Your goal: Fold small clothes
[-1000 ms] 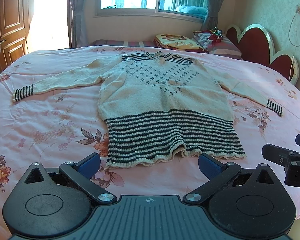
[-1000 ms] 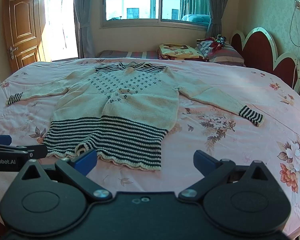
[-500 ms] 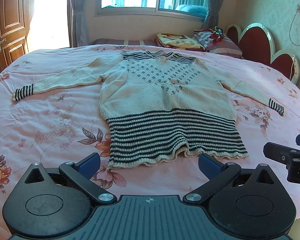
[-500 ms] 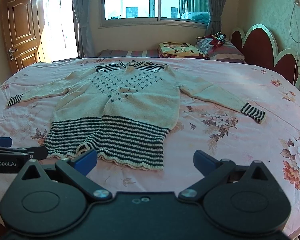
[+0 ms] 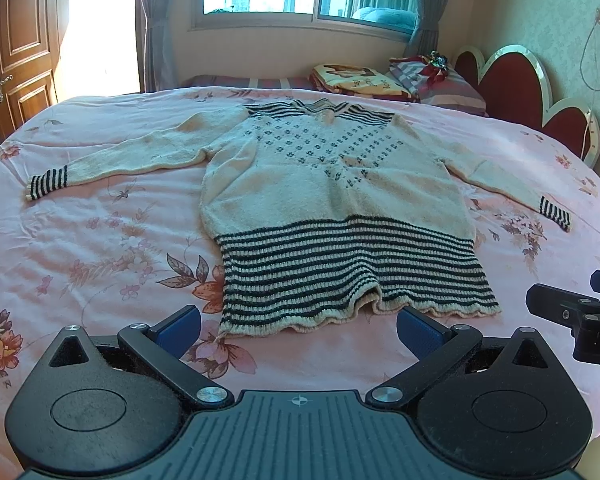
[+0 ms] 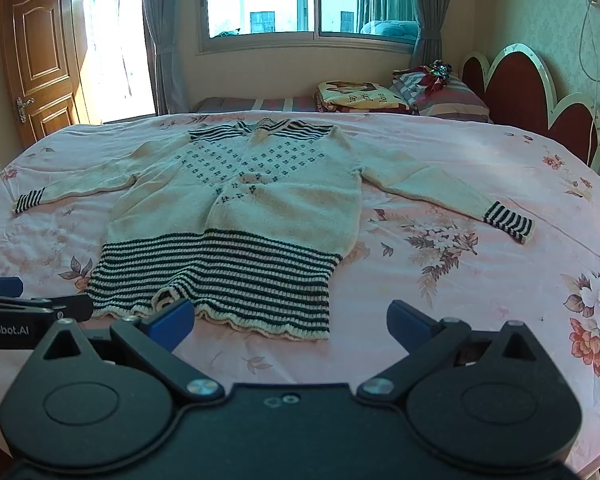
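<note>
A cream knit sweater (image 5: 324, 184) with a black-striped hem, cuffs and collar lies flat on the pink floral bedspread (image 5: 80, 240), sleeves spread out to both sides. It also shows in the right wrist view (image 6: 240, 204). My left gripper (image 5: 298, 326) is open and empty, hovering just short of the striped hem (image 5: 340, 280). My right gripper (image 6: 290, 320) is open and empty, in front of the hem's right corner (image 6: 308, 320). Each gripper shows at the edge of the other's view.
Folded blankets and pillows (image 5: 396, 80) lie at the head of the bed by a red headboard (image 5: 540, 92). A wooden door (image 5: 16, 40) stands at the left. The bed's near edge is right below both grippers.
Both grippers have drifted slightly lower and closer to the hem. The sweater has not moved. Both stay open.
</note>
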Demonstrator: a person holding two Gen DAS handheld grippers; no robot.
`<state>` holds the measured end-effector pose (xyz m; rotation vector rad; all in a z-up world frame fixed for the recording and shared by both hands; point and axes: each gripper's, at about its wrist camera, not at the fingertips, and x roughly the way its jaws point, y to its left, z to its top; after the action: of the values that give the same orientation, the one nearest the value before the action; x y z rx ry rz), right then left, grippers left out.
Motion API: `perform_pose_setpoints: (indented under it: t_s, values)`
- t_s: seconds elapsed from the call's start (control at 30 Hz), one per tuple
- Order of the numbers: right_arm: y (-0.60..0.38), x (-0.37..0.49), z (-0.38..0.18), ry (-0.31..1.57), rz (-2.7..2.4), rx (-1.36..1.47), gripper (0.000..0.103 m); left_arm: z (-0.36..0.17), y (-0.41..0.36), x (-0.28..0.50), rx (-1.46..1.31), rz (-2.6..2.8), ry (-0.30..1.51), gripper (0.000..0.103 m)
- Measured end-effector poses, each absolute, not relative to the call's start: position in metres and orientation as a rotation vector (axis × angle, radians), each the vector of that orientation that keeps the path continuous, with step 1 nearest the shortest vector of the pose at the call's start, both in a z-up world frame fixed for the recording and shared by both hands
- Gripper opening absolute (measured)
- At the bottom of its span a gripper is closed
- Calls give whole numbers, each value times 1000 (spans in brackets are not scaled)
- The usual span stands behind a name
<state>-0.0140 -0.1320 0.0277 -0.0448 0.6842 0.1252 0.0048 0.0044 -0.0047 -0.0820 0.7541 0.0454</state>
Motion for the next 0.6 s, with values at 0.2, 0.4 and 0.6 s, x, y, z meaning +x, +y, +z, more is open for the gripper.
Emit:
perform_pose_setpoints:
  t_s: [0.2, 0.4, 0.6]
  values:
    - [-130, -12, 26, 690, 119, -42, 102, -3, 5, 7, -79, 40, 749, 103]
    - [-130, -9, 26, 699, 116, -40, 102, -4, 6, 7, -82, 40, 754, 103]
    - [-130, -7, 24, 707, 113, -36, 102, -3, 6, 6, -79, 43, 752, 103]
